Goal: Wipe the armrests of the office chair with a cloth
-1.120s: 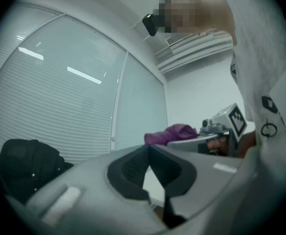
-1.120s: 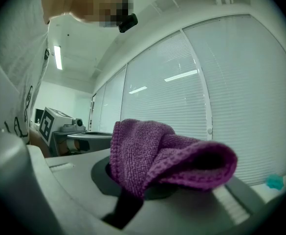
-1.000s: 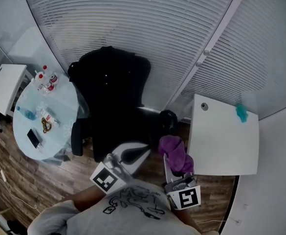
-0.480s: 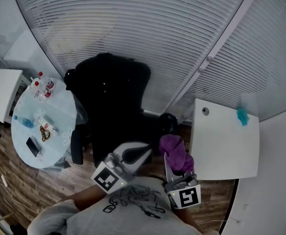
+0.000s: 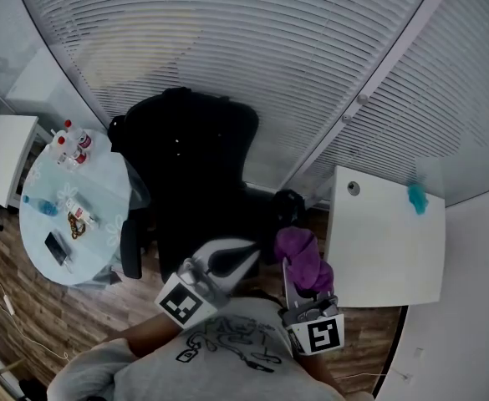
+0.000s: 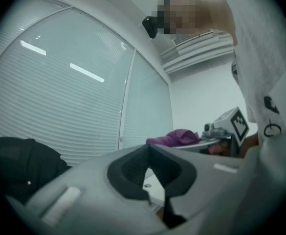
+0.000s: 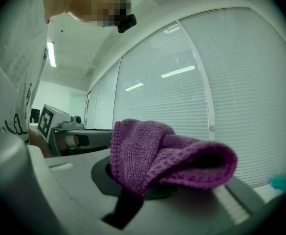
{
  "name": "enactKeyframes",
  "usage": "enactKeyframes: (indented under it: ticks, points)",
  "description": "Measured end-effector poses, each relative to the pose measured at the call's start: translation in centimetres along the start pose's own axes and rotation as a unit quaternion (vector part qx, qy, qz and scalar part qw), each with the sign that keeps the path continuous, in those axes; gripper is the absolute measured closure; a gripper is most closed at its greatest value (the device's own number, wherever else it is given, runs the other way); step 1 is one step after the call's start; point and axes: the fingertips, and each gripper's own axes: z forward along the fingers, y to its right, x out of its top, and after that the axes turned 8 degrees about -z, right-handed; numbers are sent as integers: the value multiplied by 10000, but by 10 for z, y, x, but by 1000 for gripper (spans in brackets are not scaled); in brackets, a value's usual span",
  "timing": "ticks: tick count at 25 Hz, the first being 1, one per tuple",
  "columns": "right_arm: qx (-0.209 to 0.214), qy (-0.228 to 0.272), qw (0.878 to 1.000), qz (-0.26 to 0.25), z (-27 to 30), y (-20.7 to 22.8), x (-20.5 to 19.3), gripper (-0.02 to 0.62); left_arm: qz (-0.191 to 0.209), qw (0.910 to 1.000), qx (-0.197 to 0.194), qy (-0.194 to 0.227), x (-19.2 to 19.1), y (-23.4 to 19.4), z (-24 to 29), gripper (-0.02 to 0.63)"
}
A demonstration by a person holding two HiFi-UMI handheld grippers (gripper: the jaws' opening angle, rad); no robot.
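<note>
The black office chair stands in front of the blinds, its back toward me; its dark shape also shows in the left gripper view as the chair. One armrest is on its left side, another armrest on its right. My right gripper is shut on a purple cloth, held just right of the chair seat. The cloth bunches over the right gripper. My left gripper hovers over the seat's near edge, shut and holding nothing; its tips meet.
A white table stands at the right with a small teal thing at its far corner. At the left is a round glass table with bottles and a phone. Window blinds run behind the chair.
The head view has shifted a little, so the chair sits slightly higher in frame. Both grippers and the cloth keep nearly the same places.
</note>
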Motion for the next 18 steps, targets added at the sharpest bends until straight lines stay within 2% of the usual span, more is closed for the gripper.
enactKeyframes:
  ticks: [9, 18]
  points:
    - [76, -56, 9999, 88, -7, 15, -4, 561, -110, 9997, 181, -117, -7, 6, 10, 604]
    - [148, -295, 9992, 205, -22, 15, -32, 561, -276, 9987, 243, -354, -37, 17, 12, 604]
